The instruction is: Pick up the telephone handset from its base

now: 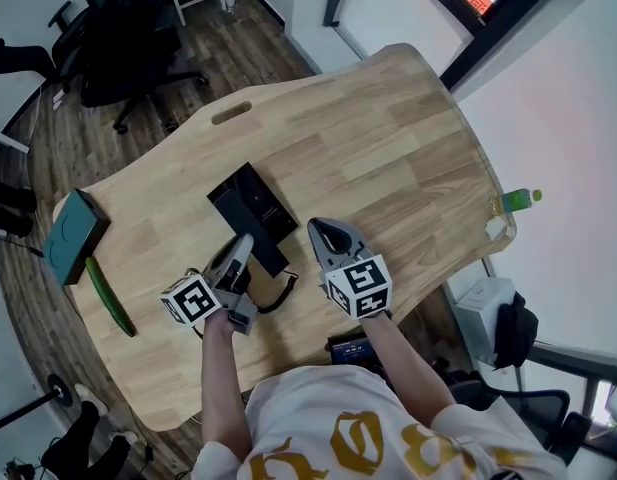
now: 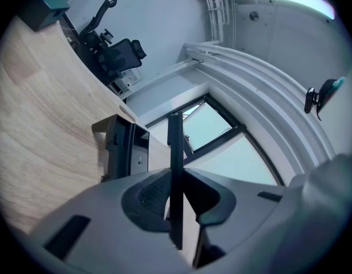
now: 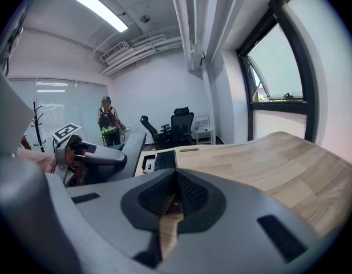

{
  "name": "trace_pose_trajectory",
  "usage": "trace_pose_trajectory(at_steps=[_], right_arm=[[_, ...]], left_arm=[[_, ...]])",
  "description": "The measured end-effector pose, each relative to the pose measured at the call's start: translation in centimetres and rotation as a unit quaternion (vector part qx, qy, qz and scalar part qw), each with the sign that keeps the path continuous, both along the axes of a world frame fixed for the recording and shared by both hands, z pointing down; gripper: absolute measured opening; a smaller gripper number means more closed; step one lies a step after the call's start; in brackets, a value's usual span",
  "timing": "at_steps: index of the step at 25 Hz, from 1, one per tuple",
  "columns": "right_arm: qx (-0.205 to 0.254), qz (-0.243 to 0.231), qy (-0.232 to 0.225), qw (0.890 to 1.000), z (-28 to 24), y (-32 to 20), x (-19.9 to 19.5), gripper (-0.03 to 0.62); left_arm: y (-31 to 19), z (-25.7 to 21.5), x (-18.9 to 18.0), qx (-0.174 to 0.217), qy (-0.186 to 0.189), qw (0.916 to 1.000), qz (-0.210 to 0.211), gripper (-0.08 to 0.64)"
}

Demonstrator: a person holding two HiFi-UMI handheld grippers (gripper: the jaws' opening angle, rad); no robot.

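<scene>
The black telephone base (image 1: 250, 203) lies in the middle of the wooden table (image 1: 388, 138). My left gripper (image 1: 244, 244) hovers at the base's near edge. In the left gripper view a thin black bar, the handset (image 2: 174, 147) seen edge-on, stands between the jaws, which are shut on it. The base (image 2: 124, 150) lies just beyond, on the table. A black coiled cord (image 1: 279, 297) trails by the left gripper. My right gripper (image 1: 324, 230) hangs just right of the base, shut, with nothing in it (image 3: 176, 178).
A teal box (image 1: 76, 233) and a long green object (image 1: 108, 294) lie at the table's left end. A green bottle (image 1: 519, 201) stands at its right edge. Office chairs (image 1: 128, 38) stand beyond the table. A person (image 3: 107, 121) stands far back in the room.
</scene>
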State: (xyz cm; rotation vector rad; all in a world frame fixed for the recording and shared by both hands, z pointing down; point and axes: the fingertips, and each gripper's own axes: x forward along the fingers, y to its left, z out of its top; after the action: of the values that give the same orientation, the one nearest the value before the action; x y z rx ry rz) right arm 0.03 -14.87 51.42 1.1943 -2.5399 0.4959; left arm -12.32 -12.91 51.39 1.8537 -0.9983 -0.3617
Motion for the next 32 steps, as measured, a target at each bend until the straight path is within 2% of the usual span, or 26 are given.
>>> trace_pose_trajectory(at_steps=[12,32], right_arm=[[0.035,0.018,0.000,0.999,-3.3,1.9,1.3,0.005],[0.083,0.009,-0.003,0.997,-7.0,5.4,0.8,0.005]], left_arm=[[2.3,-3.4,1.7,0.034,0.007,0.9991,0.024,0.072],[7.2,-7.1,2.6,0.082,0.019,0.9952,0.050,0.072]])
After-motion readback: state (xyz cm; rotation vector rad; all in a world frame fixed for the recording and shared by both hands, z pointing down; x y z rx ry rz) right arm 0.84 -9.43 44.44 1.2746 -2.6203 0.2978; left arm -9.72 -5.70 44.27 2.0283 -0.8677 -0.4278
